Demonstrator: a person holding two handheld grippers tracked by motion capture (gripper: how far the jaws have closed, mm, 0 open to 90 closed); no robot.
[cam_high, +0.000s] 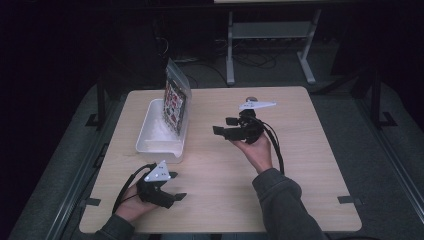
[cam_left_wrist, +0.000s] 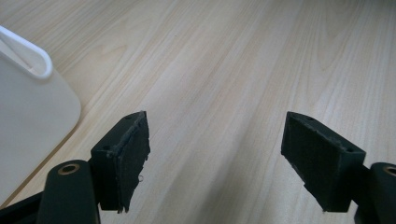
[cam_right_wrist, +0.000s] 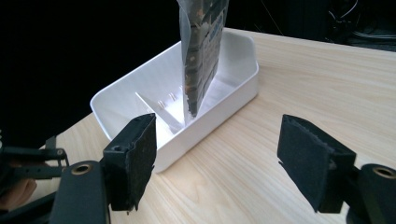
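One clear plastic packet with dark printed contents (cam_high: 176, 102) stands nearly upright in the white rectangular plastic bin (cam_high: 150, 136), leaning against the bin's long wall nearest table centre. Seen from above, the bin sits at about ten o'clock on the pale wood-grain table (cam_high: 300, 165). The right gripper view adds what the high view hides: a thin white divider (cam_right_wrist: 156, 109) crosses the bin's floor, and the packet's lower edge rests beside it, against the near wall.

From above, the right gripper (cam_high: 226, 126) is held at about one o'clock from table centre, pointing toward the bin but well apart from it, jaws spread and empty. The left gripper (cam_high: 176, 186) hangs at seven o'clock, near the bin's short end; its own view shows the jaws released over bare wood, the bin's rounded corner (cam_left_wrist: 32, 98) at nine o'clock.
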